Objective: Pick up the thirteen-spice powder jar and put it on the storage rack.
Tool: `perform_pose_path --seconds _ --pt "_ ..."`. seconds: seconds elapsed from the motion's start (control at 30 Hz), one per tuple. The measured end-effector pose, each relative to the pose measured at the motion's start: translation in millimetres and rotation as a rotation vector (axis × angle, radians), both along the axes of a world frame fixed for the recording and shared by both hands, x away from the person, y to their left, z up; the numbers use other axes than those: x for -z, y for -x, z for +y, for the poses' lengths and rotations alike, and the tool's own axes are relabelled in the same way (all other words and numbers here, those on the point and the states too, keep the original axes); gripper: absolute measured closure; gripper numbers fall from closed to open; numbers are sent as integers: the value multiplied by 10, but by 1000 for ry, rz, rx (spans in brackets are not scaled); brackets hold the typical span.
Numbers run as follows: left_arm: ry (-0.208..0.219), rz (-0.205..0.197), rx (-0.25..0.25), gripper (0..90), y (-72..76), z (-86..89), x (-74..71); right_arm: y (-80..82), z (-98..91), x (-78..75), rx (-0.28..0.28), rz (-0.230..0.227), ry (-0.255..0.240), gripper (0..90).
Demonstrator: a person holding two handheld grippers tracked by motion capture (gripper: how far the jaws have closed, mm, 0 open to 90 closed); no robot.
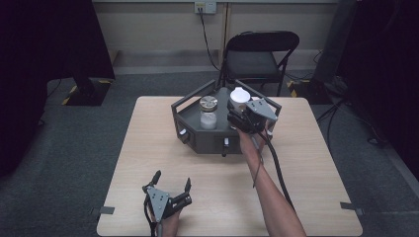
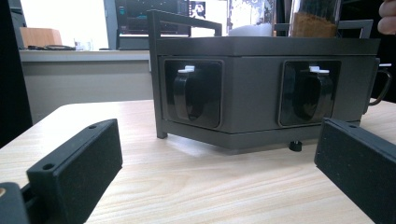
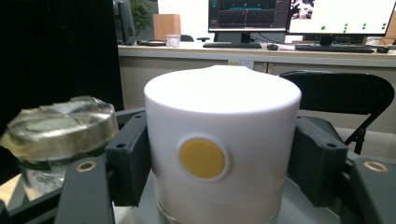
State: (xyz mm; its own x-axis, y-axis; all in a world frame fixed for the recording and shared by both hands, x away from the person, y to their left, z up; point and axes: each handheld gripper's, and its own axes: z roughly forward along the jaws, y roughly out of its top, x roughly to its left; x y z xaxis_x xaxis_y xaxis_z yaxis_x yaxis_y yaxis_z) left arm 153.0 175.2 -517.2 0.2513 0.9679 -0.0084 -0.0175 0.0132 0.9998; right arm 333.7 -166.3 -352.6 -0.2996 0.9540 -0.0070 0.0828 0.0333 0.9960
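Gripping the white jar lid [image 3: 222,140] with my right gripper [image 1: 245,114], I have both black pads [image 3: 128,156] pressed against its sides, one to each flank, with the round yellow dot facing my camera. That white-topped jar [image 1: 239,98] stands in the dark grey tray [image 1: 197,138] at the far middle of the table [image 1: 148,163], on the tray's right side, and just beside it to the left sits a glass jar with a clear faceted lid [image 1: 208,112]. My left gripper [image 1: 172,193] rests low near the front edge of the table, well apart from the tray, its jaws spread wide with nothing between them; along them I look at the tray's front wall and its two recessed black handles [image 2: 189,92]. My worry from here is the grip itself: the pads hold a smooth white cap, and I judge that if I lift or twist, the cap may slip, or come away from the jar below. The glass jar is near enough that a sideways swing could knock it. Nothing steadies the tray, so a hard pull might drag it across the wood. I cannot see how firmly the jar sits underneath.
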Motion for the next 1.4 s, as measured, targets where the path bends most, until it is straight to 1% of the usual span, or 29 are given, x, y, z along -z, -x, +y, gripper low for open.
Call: perform_pose_path --seconds 0.03,0.1,0.2,0.43,0.7,1.4 --pt "0 0 0 1 0 0 0 -4 6 10 3 1 9 299" --pt "-1 0 0 1 0 1 0 5 0 42 5 -9 4 299" --pt "-1 0 1 1 0 1 -1 12 0 50 9 -11 4 299" --pt "-1 0 0 1 1 0 0 17 0 40 13 -3 2 300" --pt "-1 0 0 2 0 0 -1 7 -15 53 5 -6 -2 299" --pt "0 0 3 2 -2 3 0 -14 -78 28 -18 1 2 297"
